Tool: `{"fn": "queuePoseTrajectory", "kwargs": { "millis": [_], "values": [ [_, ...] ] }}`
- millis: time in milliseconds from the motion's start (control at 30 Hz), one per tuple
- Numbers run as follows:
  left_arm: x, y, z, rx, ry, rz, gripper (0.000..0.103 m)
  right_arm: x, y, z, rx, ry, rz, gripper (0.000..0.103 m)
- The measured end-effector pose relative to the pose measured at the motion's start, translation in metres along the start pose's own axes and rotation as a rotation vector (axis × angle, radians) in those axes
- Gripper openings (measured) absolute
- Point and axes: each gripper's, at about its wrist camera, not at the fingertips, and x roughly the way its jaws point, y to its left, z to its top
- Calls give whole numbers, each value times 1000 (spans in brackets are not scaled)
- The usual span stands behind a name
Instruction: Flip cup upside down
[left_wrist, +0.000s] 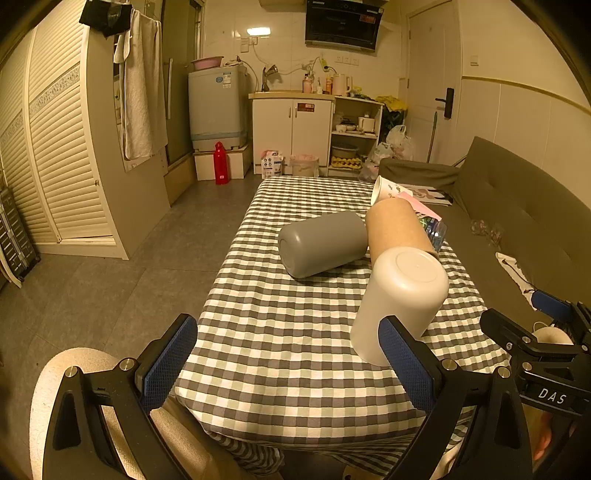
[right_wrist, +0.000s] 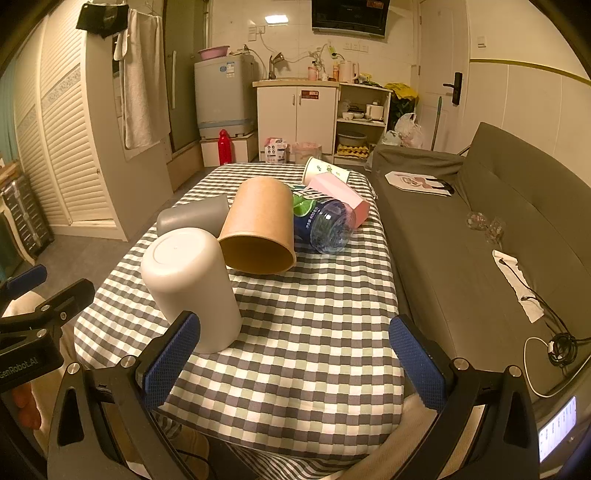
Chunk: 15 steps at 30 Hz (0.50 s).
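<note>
A: Kitchen-living rm, warm light. White cup (left_wrist: 400, 302) stands mouth-down, base up, on the checked tablecloth (left_wrist: 280, 332), near edge of the table. Long axis upright, leaning a touch in the fisheye.

B: So it looks flipped already?

A: That's my read: base on top, rim on the cloth. Job seems done for that one.

B: Grippers?

A: Left gripper (left_wrist: 288, 358) wide open, nothing held; cup sits just beyond its right finger, off to the right of its centre line. Right gripper (right_wrist: 295, 354) also wide open and empty; cup (right_wrist: 192, 288) just beyond its left finger, to the left. So cup's between the two, neither touching as far as I can tell. About equally near both.

B: What else is on the table?

A: Behind the cup: brown paper tub (right_wrist: 258, 225) on its side, mouth facing near; grey cup (left_wrist: 321, 243) on its side to the far left, base toward the left camera. Farther right, a plastic bottle (right_wrist: 327, 225), pink box (right_wrist: 341, 194), printed paper cup (right_wrist: 321, 170). Grey sofa (right_wrist: 480, 229) along the right.

B: If another flip's next?

A: Grey cup's the likelier pick, closer to left gripper's side; axis lies across the table.
</note>
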Motion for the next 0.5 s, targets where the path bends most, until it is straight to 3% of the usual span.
{"fn": "queuePoseTrajectory", "kwargs": {
  "millis": [500],
  "values": [
    [0, -1, 0, 0, 0, 0, 101, 0, -1, 0, 2, 2, -2, 103]
  ]
}}
